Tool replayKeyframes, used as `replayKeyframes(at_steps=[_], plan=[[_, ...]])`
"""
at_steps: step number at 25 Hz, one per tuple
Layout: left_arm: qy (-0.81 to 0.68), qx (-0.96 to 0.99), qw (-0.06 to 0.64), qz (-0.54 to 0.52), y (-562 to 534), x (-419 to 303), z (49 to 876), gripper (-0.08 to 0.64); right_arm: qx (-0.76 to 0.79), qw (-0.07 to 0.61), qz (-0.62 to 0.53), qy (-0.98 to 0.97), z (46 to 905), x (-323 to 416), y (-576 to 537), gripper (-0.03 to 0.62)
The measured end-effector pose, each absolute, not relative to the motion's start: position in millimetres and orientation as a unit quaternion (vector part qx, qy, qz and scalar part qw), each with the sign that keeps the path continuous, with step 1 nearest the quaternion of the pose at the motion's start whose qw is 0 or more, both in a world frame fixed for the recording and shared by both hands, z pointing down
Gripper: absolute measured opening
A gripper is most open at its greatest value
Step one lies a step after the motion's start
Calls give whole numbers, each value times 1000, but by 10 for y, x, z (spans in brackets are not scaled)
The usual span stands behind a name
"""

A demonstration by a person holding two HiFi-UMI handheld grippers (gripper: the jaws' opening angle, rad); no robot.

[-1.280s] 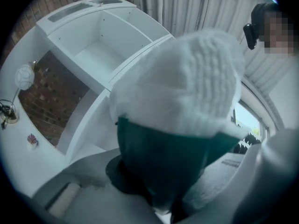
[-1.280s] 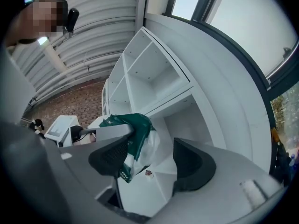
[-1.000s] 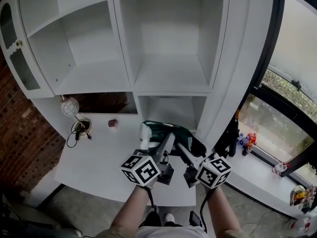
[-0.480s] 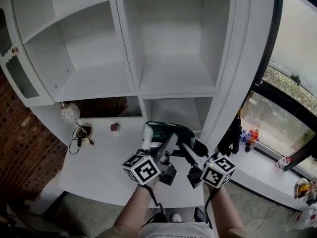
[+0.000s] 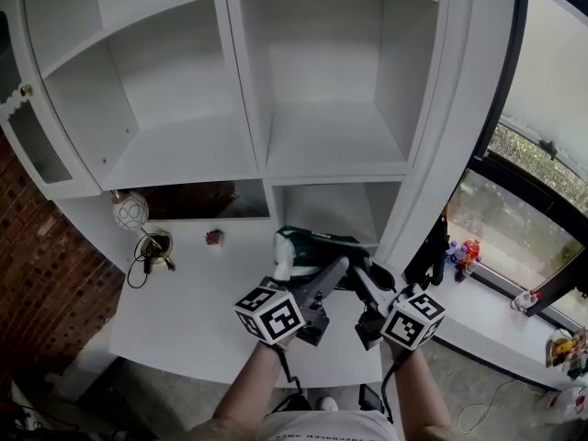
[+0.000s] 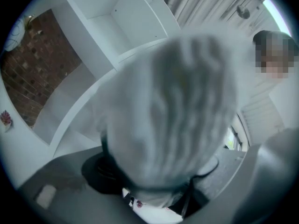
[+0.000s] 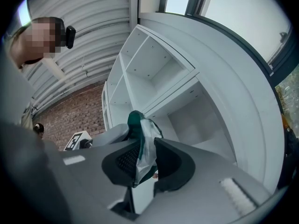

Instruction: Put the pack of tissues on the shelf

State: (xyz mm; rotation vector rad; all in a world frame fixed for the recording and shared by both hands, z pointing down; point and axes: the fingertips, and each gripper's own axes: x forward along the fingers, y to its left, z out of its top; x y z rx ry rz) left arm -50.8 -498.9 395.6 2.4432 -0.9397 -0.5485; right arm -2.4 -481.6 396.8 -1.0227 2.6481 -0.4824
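Head view: pack of tissues [image 5: 310, 243], green and white, rests at the back of the white desk [image 5: 193, 310], just in front of the low open compartment of the shelf unit [image 5: 248, 90]. It is not yet on any shelf. The left gripper [image 5: 342, 266] and right gripper [image 5: 361, 274] meet close together at its near end.

Left gripper view: the pack fills the frame, blurred and very near. The jaws have just been opening and now stand spread wide to either side of it.

Right gripper view: the jaws have just been closing. They now pinch a fold of the pack's green and clear wrapper between the pads.
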Motion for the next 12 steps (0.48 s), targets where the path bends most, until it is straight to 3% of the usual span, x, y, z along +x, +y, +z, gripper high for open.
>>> replayKeyframes(at_steps=[12], plan=[[-388,880,205,-179,-4844,-1022,4104,403,-365,146,-149,907,3911,69,-4870,52]])
